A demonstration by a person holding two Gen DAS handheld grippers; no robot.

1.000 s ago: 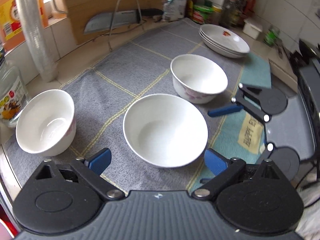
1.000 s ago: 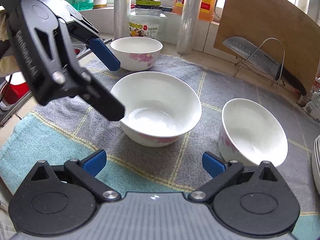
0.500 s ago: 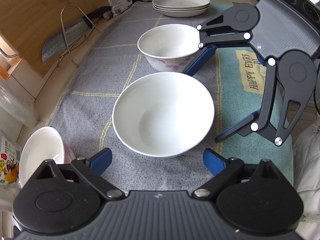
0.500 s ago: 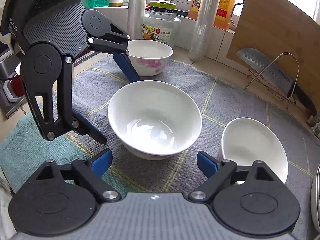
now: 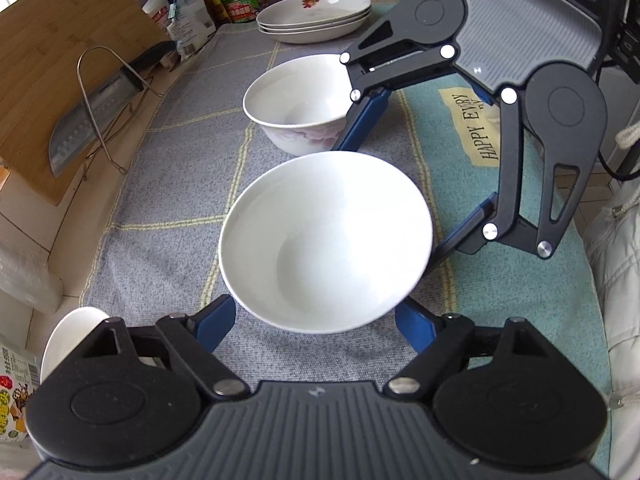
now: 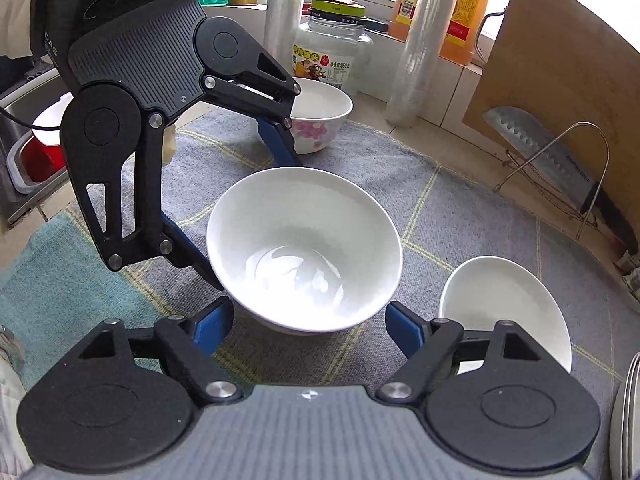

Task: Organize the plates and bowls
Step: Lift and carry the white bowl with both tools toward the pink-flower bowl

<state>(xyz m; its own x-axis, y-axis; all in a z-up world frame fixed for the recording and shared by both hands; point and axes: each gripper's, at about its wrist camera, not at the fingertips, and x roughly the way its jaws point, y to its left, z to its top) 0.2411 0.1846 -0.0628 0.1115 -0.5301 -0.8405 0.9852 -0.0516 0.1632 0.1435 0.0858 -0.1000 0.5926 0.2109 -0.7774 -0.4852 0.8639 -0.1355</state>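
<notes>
A large white bowl [image 5: 326,240] stands on the grey mat, also in the right wrist view [image 6: 304,248]. My left gripper [image 5: 316,322] is open with its blue fingers either side of the bowl's near base. My right gripper [image 6: 308,324] is open around the bowl from the opposite side; it shows in the left wrist view [image 5: 400,176]. A smaller floral bowl [image 5: 298,106] stands beyond, and another small bowl [image 6: 320,114] lies behind the left gripper. A stack of plates [image 5: 314,16] sits at the far end.
A cleaver on a wire rack [image 5: 96,116] leans against a wooden cutting board [image 5: 52,80] at the wall. A glass jar [image 6: 334,50], bottles and a plastic-wrap roll [image 6: 420,52] line the windowsill. A teal towel [image 5: 516,280] covers the counter's front side.
Both grippers have closed in on the large bowl from opposite sides, and their fingers now flank it. The bowls have not moved.
</notes>
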